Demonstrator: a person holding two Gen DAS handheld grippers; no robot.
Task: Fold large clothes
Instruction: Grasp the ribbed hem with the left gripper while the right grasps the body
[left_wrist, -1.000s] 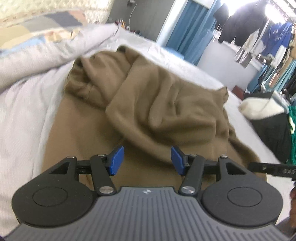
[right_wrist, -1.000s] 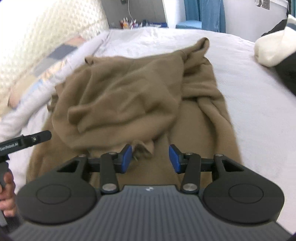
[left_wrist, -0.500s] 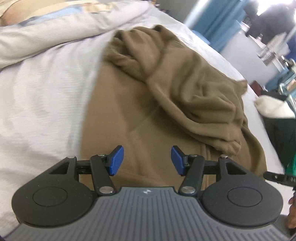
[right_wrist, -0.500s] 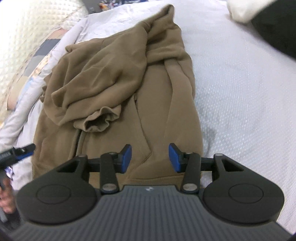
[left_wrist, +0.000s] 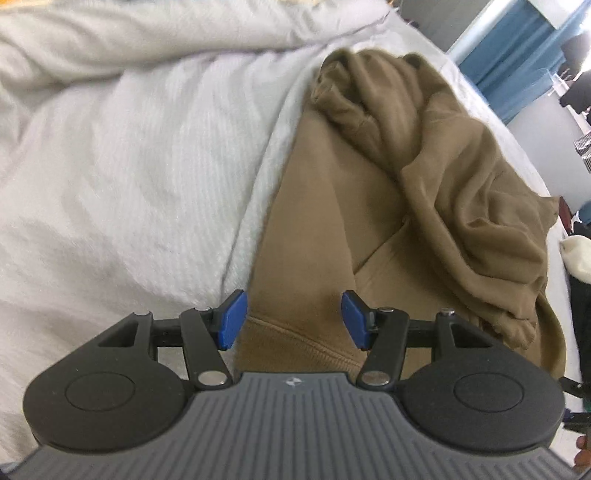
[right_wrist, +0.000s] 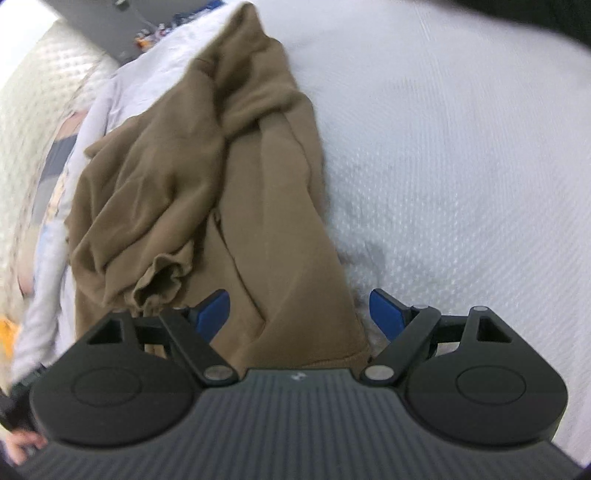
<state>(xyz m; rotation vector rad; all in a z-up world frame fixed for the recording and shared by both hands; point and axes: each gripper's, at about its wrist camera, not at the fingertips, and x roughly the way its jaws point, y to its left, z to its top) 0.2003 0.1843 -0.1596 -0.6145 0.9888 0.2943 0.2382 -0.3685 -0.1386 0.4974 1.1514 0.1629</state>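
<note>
A large brown sweatshirt (left_wrist: 332, 229) lies lengthwise on the white bed, its sleeves and upper part bunched over the body, a cuff (right_wrist: 159, 284) lying loose on top. My left gripper (left_wrist: 293, 319) hangs open above the ribbed hem (left_wrist: 295, 347) at the sweatshirt's left bottom corner, pads apart from the cloth. My right gripper (right_wrist: 301, 314) is over the right bottom corner of the sweatshirt (right_wrist: 280, 206); its jaws are opening wide, the fabric edge lies below between them, and the pads do not press on it.
White bedsheet (right_wrist: 461, 166) spreads to the right of the garment, and a rumpled white duvet (left_wrist: 110, 147) lies to its left. A quilted headboard (right_wrist: 33, 122) stands beyond. Dark and white clothes (left_wrist: 580, 254) sit at the far right edge. A hand (right_wrist: 22, 443) shows at lower left.
Both grippers moved down and outward from the bunched middle to the sweatshirt's bottom corners, rolling as they went. The right gripper's jaws spread wider; the left's gap is unchanged.
</note>
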